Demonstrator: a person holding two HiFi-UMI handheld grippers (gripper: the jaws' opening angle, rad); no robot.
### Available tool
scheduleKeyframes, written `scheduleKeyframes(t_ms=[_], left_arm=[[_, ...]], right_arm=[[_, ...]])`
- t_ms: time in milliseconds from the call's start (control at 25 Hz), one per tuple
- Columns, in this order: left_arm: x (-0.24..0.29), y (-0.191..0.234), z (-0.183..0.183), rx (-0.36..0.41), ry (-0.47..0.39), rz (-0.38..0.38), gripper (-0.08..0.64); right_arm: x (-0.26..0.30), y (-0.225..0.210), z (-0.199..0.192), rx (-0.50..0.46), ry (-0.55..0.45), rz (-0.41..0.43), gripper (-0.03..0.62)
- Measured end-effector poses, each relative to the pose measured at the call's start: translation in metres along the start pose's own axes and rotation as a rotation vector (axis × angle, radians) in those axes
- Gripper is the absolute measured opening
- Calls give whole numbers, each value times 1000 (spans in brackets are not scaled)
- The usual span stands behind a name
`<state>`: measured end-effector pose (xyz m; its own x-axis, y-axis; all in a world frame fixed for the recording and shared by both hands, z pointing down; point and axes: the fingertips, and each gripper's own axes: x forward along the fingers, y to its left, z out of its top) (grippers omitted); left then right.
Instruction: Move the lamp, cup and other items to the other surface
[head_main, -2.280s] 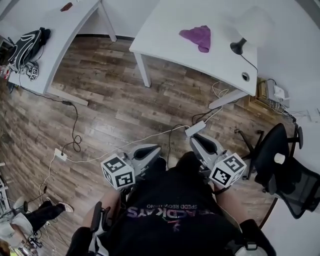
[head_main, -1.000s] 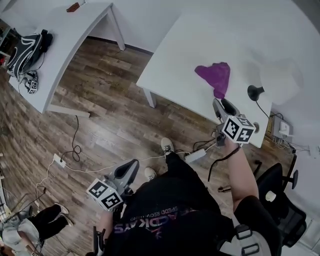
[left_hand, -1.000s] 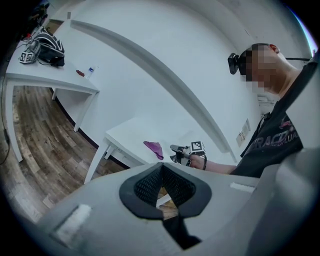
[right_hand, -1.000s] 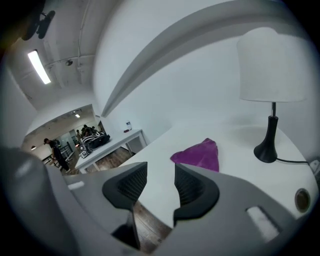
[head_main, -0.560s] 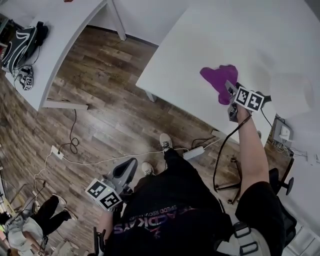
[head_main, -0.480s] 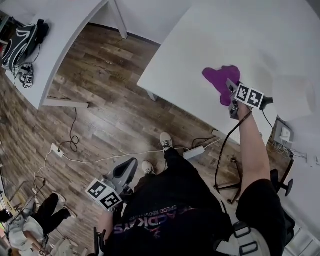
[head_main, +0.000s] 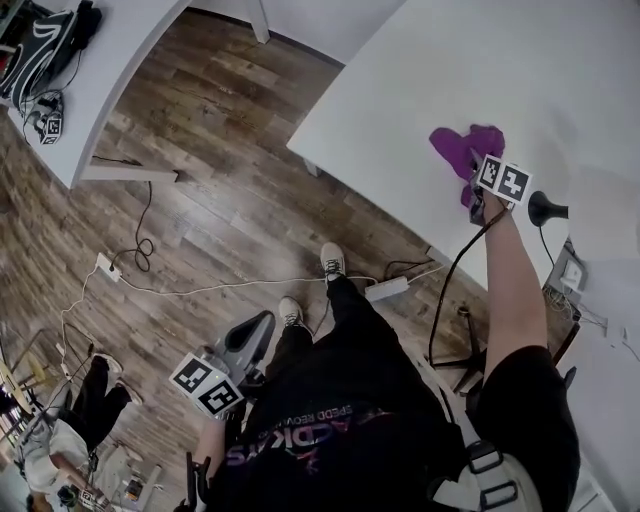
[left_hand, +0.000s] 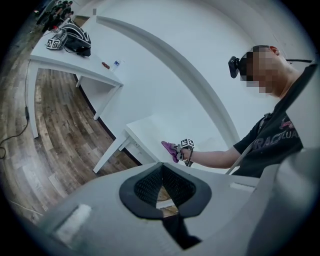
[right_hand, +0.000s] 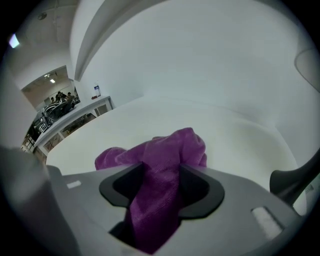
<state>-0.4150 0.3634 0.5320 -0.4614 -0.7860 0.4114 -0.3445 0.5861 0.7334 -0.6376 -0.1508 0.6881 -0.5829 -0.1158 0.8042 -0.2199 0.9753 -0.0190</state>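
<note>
White table (head_main: 400, 90), far edges cut off; on it stands a lamp (head_main: 547, 208) of which only the black base reads clearly, the pale shade lost against the tabletop. Near it lies a crumpled purple cloth (head_main: 460, 148). Right gripper (right_hand: 162, 185): tilted down over the cloth, jaws just opened wide, a fold rising between them unclamped; left gripper (left_hand: 162, 170): low by the person's leg, jaws together, empty.
</note>
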Motion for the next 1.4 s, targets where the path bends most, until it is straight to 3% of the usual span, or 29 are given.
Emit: scheduleKeyframes(t_ms=[200, 480, 720, 1040, 1400], left_arm=[[-3, 0, 0, 1, -11, 9, 0], [-2, -3, -1, 10, -13, -2, 0], [1, -5, -6, 30, 13, -45, 0], [-19, -12, -11, 83, 22, -131, 0], [-79, -8, -22, 128, 2, -180, 0]], right_arm=[[-2, 3, 0, -10, -27, -14, 123], [-15, 4, 4, -21, -71, -28, 77], [-45, 15, 11, 20, -166, 17, 72], [-138, 58, 10, 83, -330, 144, 72], [-267, 159, -17, 107, -483, 336, 72]])
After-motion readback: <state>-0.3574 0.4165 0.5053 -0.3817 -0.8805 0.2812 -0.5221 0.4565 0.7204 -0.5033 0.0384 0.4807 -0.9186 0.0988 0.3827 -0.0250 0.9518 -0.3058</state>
